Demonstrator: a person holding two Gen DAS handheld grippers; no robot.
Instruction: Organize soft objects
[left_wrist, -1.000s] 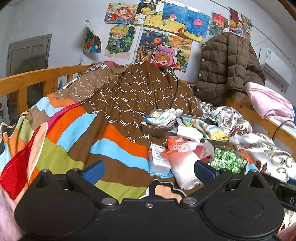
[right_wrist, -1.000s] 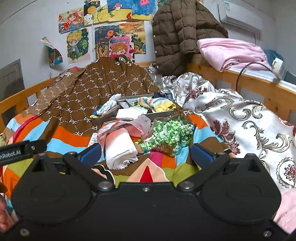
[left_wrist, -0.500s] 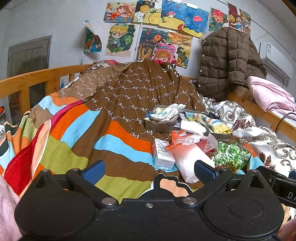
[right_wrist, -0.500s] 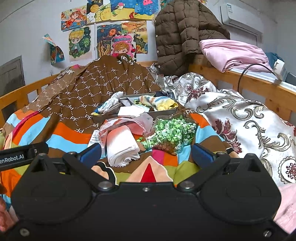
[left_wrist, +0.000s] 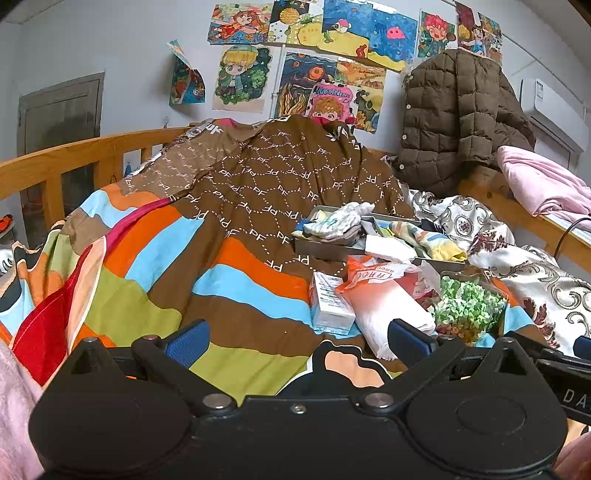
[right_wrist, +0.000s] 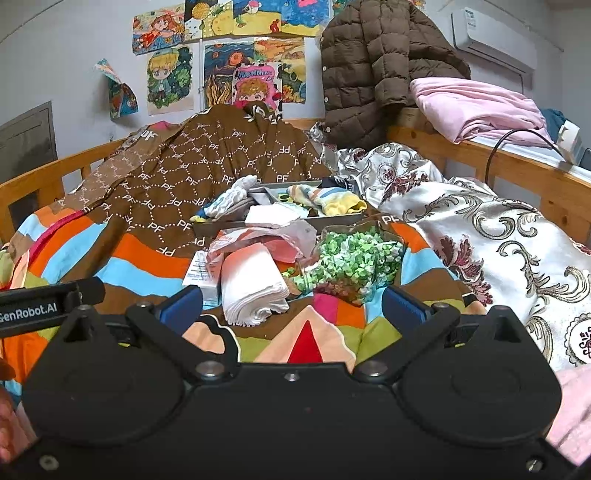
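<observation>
Several soft things lie heaped on the striped bedspread (right_wrist: 122, 258): a rolled white towel (right_wrist: 255, 284) lies nearest the right gripper (right_wrist: 291, 306), its upper end tucked into a crumpled orange-and-white plastic bag (right_wrist: 266, 236); a clear bag of green-and-white pieces (right_wrist: 354, 258) sits just beside the towel on its right; a small white carton (right_wrist: 201, 273) lies touching the towel's left side; behind these stands a shallow grey tray (right_wrist: 332, 220), holding a white patterned sock (right_wrist: 231, 197) draped over its left end, a folded white cloth (right_wrist: 275, 214) at its front, and a striped yellow-tipped sock (right_wrist: 328, 199) toward its right.

From the left wrist the same heap sits to the right of centre; the towel (left_wrist: 384, 314) points toward the right-hand pad of the left gripper (left_wrist: 295, 338), the carton (left_wrist: 328, 302) lies on the blue stripe beside it, the green bag (left_wrist: 469, 310) further right, and the tray (left_wrist: 325, 249) behind.

Both tongs stand wide open with nothing between their blue pads; each hangs short of the heap, touching none of it; part of the right gripper's body shows at the lower right edge of the left view.

Outward: a brown monogram quilt (left_wrist: 288, 177) rises behind the tray; a silver floral quilt (right_wrist: 498, 229) lies to the right; a brown puffer jacket (right_wrist: 373, 66) hangs on the wooden bed rail (right_wrist: 517, 162), a pink blanket (right_wrist: 476, 107) beside it; children's drawings (left_wrist: 317, 48) cover the wall.
</observation>
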